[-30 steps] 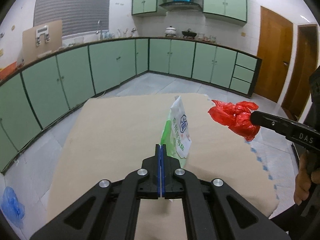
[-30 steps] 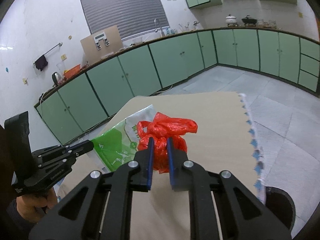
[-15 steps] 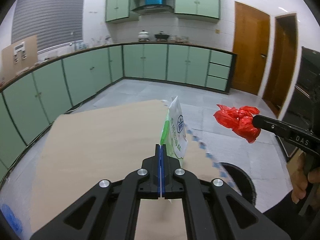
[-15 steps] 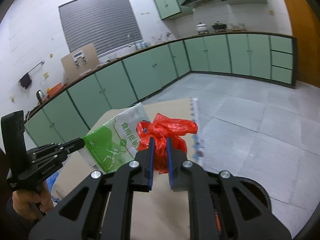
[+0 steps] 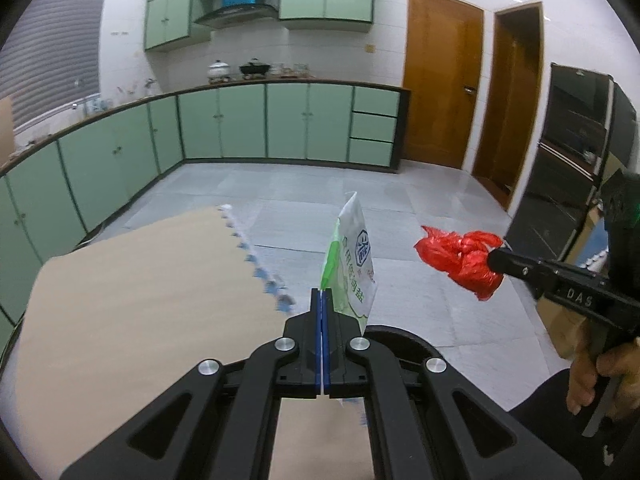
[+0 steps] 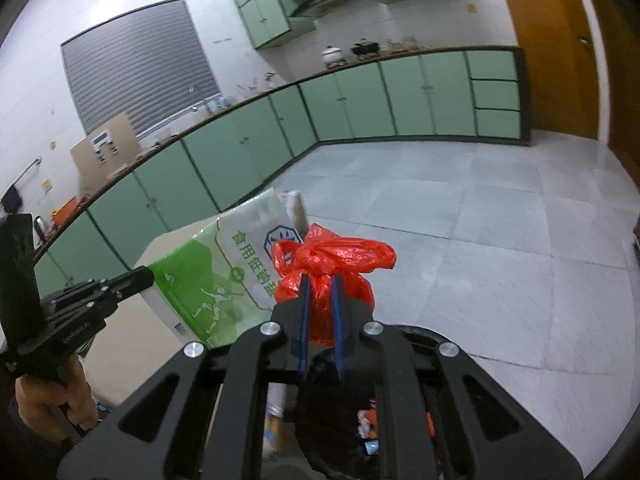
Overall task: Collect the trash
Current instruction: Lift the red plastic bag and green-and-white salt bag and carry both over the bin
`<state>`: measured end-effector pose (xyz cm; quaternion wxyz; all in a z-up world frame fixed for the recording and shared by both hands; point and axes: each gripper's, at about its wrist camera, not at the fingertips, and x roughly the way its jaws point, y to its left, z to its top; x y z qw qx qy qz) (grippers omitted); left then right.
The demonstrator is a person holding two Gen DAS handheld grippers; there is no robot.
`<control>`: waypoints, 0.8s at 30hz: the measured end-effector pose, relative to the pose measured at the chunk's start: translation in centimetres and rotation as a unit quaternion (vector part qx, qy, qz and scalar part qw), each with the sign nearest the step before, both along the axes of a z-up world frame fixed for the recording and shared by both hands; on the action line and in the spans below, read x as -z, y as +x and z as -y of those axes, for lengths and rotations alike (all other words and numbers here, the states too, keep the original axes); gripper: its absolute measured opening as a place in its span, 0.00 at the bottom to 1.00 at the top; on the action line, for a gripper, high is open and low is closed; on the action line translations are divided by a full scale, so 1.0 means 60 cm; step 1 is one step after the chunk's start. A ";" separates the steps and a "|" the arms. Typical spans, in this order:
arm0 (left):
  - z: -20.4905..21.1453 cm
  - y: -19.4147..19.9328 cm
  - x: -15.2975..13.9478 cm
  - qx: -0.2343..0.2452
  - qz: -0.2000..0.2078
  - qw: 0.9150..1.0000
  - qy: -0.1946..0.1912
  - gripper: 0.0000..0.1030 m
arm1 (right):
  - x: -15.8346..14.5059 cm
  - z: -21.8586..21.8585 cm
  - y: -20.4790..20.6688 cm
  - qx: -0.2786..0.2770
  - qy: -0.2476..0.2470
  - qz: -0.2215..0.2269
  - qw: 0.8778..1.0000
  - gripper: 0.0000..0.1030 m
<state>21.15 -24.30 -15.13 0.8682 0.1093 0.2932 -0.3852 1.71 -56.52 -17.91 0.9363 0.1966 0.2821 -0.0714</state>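
My left gripper is shut on the edge of a white and green plastic packet, held upright in the air past the mat's edge. The same packet shows in the right wrist view, with the left gripper clamped on its left side. My right gripper is shut on a crumpled red plastic bag, also aloft; that red bag hangs at the right gripper's tip in the left wrist view. Beneath the right gripper lies a black bin holding several bits of trash.
A tan floor mat with a blue-white toothed edge lies at lower left. Green cabinets line the far walls, brown doors stand at the right, and a dark appliance is beside them. Grey tiled floor spreads ahead.
Both grippers have swung to the right off the mat with their loads; the black bin has come into view under them. Neither grip has changed.
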 end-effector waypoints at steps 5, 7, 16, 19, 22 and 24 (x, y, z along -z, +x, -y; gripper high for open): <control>0.048 -0.025 0.026 0.021 -0.015 1.000 0.008 0.00 | 0.051 0.029 -0.030 0.023 0.015 -0.028 0.999 0.09; 0.065 -0.038 0.046 0.027 -0.026 0.999 0.019 0.00 | 0.069 0.033 -0.036 0.027 0.018 -0.041 0.999 0.09; 0.139 -0.067 0.126 0.041 -0.073 0.995 0.061 0.00 | 0.146 0.041 -0.037 0.033 0.033 -0.094 0.994 0.08; 0.158 -0.062 0.150 0.038 -0.084 0.992 0.083 0.00 | 0.171 0.052 -0.035 0.038 0.040 -0.112 0.992 0.08; 0.169 -0.060 0.176 0.031 -0.098 0.989 0.105 0.00 | 0.204 0.061 -0.025 0.039 0.045 -0.138 0.989 0.08; 0.177 -0.063 0.189 0.030 -0.105 0.987 0.116 0.00 | 0.222 0.063 -0.019 0.039 0.052 -0.155 0.986 0.08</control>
